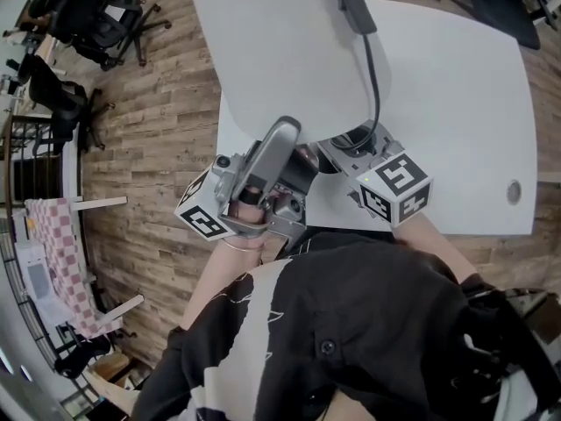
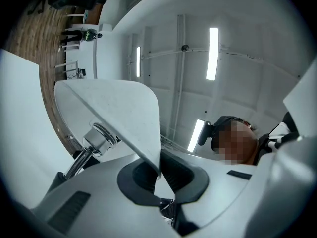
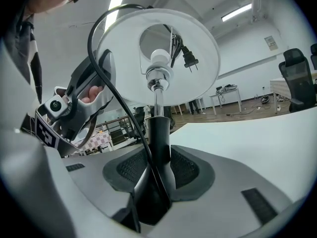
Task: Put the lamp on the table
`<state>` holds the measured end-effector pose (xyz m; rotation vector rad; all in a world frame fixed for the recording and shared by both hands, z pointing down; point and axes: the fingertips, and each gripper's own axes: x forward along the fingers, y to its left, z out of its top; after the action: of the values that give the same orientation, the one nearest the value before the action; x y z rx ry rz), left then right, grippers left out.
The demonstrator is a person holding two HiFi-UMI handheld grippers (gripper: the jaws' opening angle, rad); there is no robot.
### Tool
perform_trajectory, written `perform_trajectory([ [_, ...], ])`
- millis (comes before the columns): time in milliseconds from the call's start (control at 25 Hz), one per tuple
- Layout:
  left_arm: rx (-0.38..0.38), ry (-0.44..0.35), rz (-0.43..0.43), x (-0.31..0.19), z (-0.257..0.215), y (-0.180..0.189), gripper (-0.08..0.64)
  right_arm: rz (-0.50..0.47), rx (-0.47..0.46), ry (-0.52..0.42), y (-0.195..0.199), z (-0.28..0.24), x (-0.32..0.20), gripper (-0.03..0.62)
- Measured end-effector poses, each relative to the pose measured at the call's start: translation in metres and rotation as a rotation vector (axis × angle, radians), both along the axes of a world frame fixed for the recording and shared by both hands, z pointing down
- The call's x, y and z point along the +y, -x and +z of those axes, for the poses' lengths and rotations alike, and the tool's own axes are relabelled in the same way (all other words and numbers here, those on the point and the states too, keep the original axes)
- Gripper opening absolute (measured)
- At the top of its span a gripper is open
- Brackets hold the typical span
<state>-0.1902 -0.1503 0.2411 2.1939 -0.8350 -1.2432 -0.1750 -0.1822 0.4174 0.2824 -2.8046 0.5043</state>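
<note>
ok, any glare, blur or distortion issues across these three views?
Head view: heavy fisheye bend, floor planks curve; white shade barely separates from the white table. Left gripper view: ceiling strip lights blown out, dark vignette at corners, shade edge sharp. Right gripper view: stem and plug crisp, no motion blur, corners vignetted.

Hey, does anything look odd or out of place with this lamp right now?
Yes. The black power cord isn't hanging free: it loops up over the white lampshade, and its plug dangles inside the shade beside the bulb. It may snag when the lamp is set down.
</note>
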Motion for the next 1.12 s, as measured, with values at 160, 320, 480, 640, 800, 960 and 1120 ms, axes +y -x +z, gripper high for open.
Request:
perform_trajectory([
  [160,-0.005,0.015,-0.012,-0.004,0.01,-0.001,0.014,0.001,0.002,-0.012,0.001,0.008,-0.008,0.153],
  [320,-0.013,0.029,-0.013,-0.005,0.013,-0.001,0.014,-0.003,0.005,-0.002,0.004,0.012,-0.008,0.153],
  [480,-0.038,0.043,-0.002,-0.006,0.014,-0.002,0.014,-0.009,0.007,0.007,0.007,0.012,-0.008,0.153],
  [640,-0.049,0.053,0.002,-0.006,0.016,-0.002,0.014,-0.015,0.011,0.013,0.009,0.014,-0.007,0.153],
  [800,-0.045,0.059,0.008,-0.006,0.02,-0.002,0.014,-0.013,0.013,0.014,0.008,0.017,-0.006,0.153],
  [960,-0.043,0.059,0.013,-0.004,0.023,-0.002,0.014,-0.007,0.013,0.014,0.007,0.021,-0.005,0.153],
  [1120,-0.03,0.056,0.019,-0.004,0.022,-0.002,0.014,0.003,0.014,0.024,0.006,0.019,-0.006,0.153],
])
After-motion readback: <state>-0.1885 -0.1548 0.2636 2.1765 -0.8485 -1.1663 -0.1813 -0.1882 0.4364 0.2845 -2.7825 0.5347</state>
